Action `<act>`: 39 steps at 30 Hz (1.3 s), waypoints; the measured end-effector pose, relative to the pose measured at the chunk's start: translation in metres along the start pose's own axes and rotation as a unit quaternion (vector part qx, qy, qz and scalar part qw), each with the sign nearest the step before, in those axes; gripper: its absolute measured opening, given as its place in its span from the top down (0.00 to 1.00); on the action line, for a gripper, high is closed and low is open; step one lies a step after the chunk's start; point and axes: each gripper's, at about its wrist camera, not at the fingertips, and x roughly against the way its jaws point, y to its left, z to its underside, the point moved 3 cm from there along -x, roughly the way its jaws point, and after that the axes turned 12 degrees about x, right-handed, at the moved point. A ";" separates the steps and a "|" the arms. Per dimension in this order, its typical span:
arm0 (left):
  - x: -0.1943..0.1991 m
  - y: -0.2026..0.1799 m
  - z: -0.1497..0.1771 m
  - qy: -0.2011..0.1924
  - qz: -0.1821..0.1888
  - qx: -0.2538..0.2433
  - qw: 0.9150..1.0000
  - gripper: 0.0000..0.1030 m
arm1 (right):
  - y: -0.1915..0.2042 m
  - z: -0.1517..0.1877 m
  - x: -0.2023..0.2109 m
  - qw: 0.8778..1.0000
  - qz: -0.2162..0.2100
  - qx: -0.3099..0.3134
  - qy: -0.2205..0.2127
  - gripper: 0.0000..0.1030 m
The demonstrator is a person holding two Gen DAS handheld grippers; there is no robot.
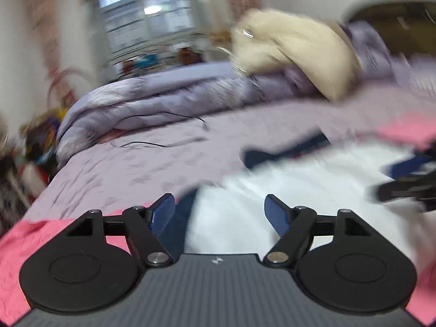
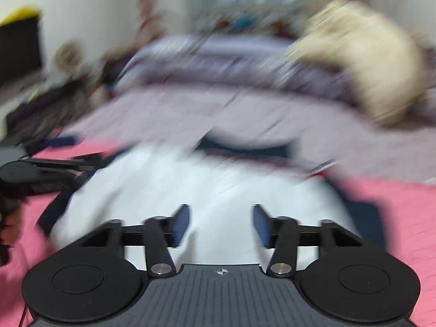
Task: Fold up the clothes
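Observation:
A white garment with navy trim (image 1: 299,179) lies spread on a pink cloth (image 1: 35,234) over the bed. In the left wrist view my left gripper (image 1: 219,204) hovers over the garment's left edge, open, with nothing between its blue pads. The right gripper (image 1: 403,188) shows blurred at the right edge of that view. In the right wrist view my right gripper (image 2: 221,215) is above the white garment (image 2: 212,185), jaws apart and empty. The left gripper (image 2: 41,174) appears there at the far left. Both views are motion-blurred.
A bunched lilac duvet (image 1: 152,100) and a beige cushion-like bundle (image 1: 297,49) lie at the far side of the bed. A thin black cable (image 1: 152,143) runs across the lilac sheet (image 1: 141,169). Clutter (image 1: 41,139) sits beside the bed at left, under a window (image 1: 147,16).

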 end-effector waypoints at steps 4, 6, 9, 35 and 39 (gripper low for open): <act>-0.038 0.012 0.024 0.032 -0.077 -0.018 0.996 0.24 | -0.025 -0.012 -0.060 0.997 0.049 -0.048 0.034 0.73; -0.051 0.032 0.021 0.037 -0.113 0.004 0.993 0.23 | -0.057 -0.016 -0.077 0.992 0.065 -0.103 0.036 0.82; -0.056 0.052 0.010 0.043 -0.154 0.031 0.987 0.24 | -0.086 -0.024 -0.082 0.985 0.086 -0.149 0.030 0.87; 0.010 0.083 0.054 0.056 -0.197 0.019 0.979 0.14 | -0.044 0.069 0.039 0.985 0.159 -0.061 0.018 0.59; 0.031 0.092 0.041 0.039 -0.198 0.078 0.976 0.19 | -0.074 0.079 0.095 0.971 0.180 -0.152 -0.030 0.51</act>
